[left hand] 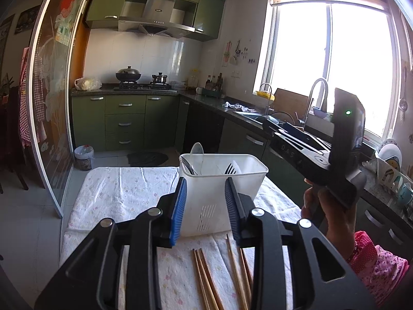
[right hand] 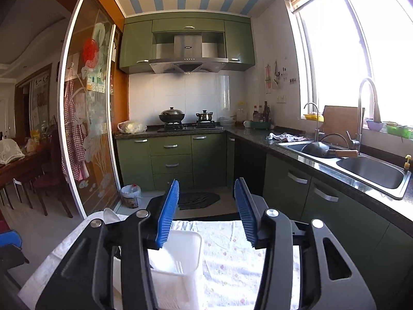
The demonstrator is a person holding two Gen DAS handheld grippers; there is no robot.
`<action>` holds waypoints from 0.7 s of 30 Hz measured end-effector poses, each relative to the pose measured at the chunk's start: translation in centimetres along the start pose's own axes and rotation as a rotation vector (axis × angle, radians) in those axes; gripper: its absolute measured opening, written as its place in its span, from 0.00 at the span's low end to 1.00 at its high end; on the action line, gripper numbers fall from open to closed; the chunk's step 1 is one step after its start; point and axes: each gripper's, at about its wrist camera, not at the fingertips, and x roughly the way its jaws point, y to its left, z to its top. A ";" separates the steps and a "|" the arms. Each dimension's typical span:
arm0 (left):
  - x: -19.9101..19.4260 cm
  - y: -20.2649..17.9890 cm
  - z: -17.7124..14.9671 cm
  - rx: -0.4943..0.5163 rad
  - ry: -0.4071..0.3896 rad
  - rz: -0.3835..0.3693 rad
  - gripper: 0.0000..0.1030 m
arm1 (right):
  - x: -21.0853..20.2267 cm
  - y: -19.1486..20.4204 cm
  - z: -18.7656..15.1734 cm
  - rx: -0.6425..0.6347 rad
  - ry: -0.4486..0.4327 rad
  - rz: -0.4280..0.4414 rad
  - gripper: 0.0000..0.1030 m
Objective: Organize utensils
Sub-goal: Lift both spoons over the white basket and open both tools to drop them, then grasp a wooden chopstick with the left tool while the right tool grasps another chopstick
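A white plastic utensil holder [left hand: 219,191] stands on a table covered with a floral cloth [left hand: 121,193]. Forks [left hand: 229,168] and a spoon [left hand: 197,150] stick up inside it. Several wooden chopsticks [left hand: 206,279] lie on the cloth in front of the holder, below my left gripper [left hand: 205,191]. The left gripper is open and empty, hovering just before the holder. In the right wrist view the holder [right hand: 180,266] sits low left, under the open, empty right gripper [right hand: 209,193]. The right gripper's body [left hand: 322,152] is held raised at the right of the left wrist view.
A dark counter with a steel sink [right hand: 361,170] runs along the right, with a pan [right hand: 320,149] in it. Green cabinets [right hand: 170,160] and a stove [right hand: 188,125] are at the back. A bin [left hand: 83,157] stands on the floor. A glass sliding door [left hand: 51,103] is at left.
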 end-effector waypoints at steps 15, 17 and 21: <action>9.7 1.6 -8.0 -0.045 0.593 0.080 0.23 | -8.8 -3.7 -8.7 0.123 0.351 0.120 0.46; 10.2 1.7 -8.6 -0.061 0.642 0.073 0.23 | -9.1 -4.0 -8.9 0.129 0.363 0.123 0.47; 10.8 1.6 -9.6 -0.073 0.706 0.073 0.21 | -9.3 -4.3 -8.9 0.144 0.379 0.141 0.48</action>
